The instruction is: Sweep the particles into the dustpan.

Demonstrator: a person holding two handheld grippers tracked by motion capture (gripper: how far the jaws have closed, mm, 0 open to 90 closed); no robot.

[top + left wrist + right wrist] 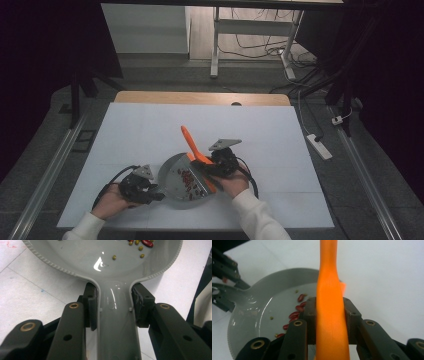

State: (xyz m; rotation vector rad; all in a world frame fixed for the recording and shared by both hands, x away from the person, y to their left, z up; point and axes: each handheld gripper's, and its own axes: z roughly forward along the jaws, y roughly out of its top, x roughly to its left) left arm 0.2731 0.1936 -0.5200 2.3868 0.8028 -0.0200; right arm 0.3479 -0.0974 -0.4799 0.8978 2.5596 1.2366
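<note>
Gripping the grey pan's handle (116, 322), the left gripper (141, 190) steadies the pan (175, 172) near the table's (150, 130) six o'clock edge; at the pan's three o'clock, the right gripper (216, 167) clamps an orange spatula (192, 145) over red beans (189, 179).

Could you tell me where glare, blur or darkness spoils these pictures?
High view: dark at both sides, table evenly lit. Left gripper view: a bright glare spot on the grey dustpan. Right gripper view: the orange handle looms close and soft; beans slightly blurred.
</note>
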